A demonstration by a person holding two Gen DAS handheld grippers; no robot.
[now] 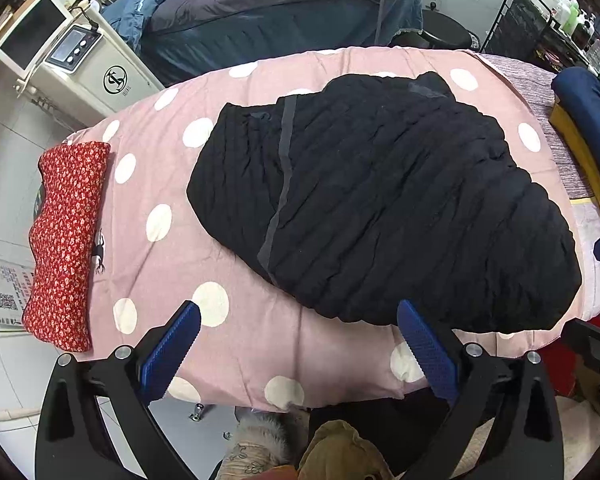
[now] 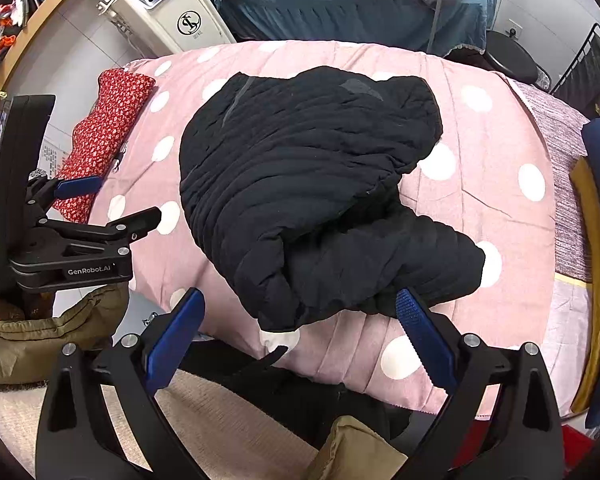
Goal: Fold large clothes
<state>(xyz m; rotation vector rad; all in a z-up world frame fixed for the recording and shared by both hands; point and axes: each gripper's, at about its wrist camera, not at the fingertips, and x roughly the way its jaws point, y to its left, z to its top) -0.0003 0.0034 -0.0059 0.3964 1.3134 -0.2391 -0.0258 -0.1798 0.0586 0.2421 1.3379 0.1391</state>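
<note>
While both tools hang over the near edge of the bed, one black quilted jacket (image 1: pixel 384 200) lies across the middle of the pink polka-dot bedspread (image 1: pixel 172 152), bunched and partly folded over itself, with a grey strip running along its left part. From the right wrist view one thick sleeve or folded flap of it reaches toward the near edge, and a small white tag (image 2: pixel 278 338) pokes out under its lowest corner. One red floral cushion (image 1: pixel 66 240) sits along the bed's left edge, well apart from the jacket. Beyond the far edge stand one white machine with a screen (image 1: pixel 76 60) and a second bed with blue-grey bedding (image 1: pixel 284 4).

Two tools are in view. The left hand-held gripper (image 1: pixel 298 344) has its blue pads spread wide, holding nothing; its right pad is just beside the jacket's near hem, though contact cannot be told. The right hand-held gripper (image 2: pixel 300 332) is likewise spread wide and empty, its fingers flanking the jacket's lowest corner, the right pad close against the sleeve.
</note>
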